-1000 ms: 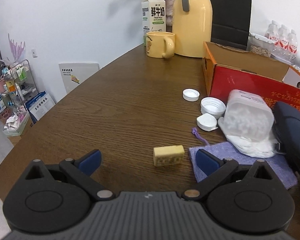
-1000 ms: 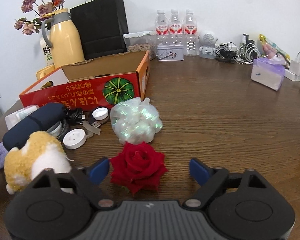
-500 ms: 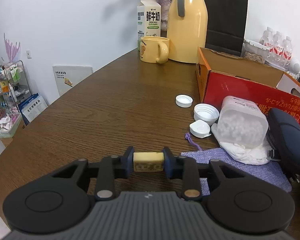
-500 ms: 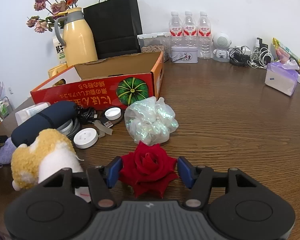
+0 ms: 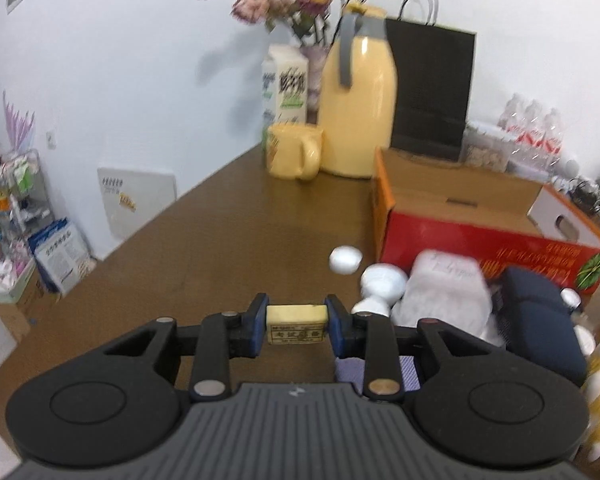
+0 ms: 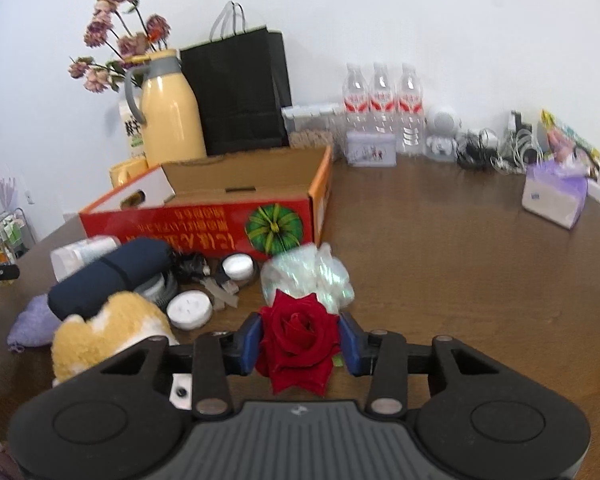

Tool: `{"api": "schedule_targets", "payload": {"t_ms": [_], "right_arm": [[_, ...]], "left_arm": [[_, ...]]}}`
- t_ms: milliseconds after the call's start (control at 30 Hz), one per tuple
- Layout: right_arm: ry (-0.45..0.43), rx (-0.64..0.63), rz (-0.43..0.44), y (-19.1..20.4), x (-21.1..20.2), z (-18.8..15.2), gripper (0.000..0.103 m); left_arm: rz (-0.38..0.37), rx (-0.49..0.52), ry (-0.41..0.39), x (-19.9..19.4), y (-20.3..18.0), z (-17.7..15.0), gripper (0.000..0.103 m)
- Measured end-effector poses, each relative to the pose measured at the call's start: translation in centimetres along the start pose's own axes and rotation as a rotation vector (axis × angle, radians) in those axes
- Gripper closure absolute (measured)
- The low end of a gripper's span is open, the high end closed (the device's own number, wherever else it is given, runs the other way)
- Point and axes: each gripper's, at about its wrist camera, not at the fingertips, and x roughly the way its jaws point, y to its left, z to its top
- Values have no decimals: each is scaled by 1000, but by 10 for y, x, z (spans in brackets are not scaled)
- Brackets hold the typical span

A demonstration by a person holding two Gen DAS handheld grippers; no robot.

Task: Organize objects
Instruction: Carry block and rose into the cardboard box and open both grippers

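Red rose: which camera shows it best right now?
The right wrist view: the red rose sits centred between the right tongs' blue pads, which have just been closing on it. The left wrist view doesn't show it.

Left tool [image 5: 296, 326] and right tool [image 6: 299, 340] both clamped.

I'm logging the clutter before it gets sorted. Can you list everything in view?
eraser block: 1, pale yellow, in left claw
rose: 1, red, in right claw
cardboard box: 1, red, open, mid-table
flask: 1, yellow, behind box
paper bag: 1, black, by wall
water bottles: 3, clear, by wall
plush toy: 1, yellow-white, near edge
left claw: shut on eraser
right claw: just been closing, pads on rose
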Motion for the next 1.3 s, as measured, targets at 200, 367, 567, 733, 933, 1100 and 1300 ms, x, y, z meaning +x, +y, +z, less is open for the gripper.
{"api": "schedule_targets", "payload": {"t_ms": [200, 367, 567, 733, 933, 1100, 1300], "right_arm": [[-84, -68, 36, 16, -4, 33, 64], [-155, -119, 70, 33, 10, 77, 64], [-154, -149, 84, 57, 57, 130, 64], [-65, -118, 80, 72, 113, 148, 64], [45, -99, 29, 81, 172, 145, 64], [105, -92, -5, 83, 202, 137, 64], [168, -85, -24, 82, 224, 126, 64]], "left_arm": [[-57, 37, -85, -1, -23, 39, 72], [-111, 78, -136, 13, -57, 77, 72], [-136, 133, -88, 55, -106, 108, 72], [-128, 169, -8, 94, -142, 116, 72], [-96, 179, 87, 133, -162, 110, 72], [-68, 189, 142, 153, -169, 101, 72], [-56, 211, 177, 165, -174, 91, 72]]}}
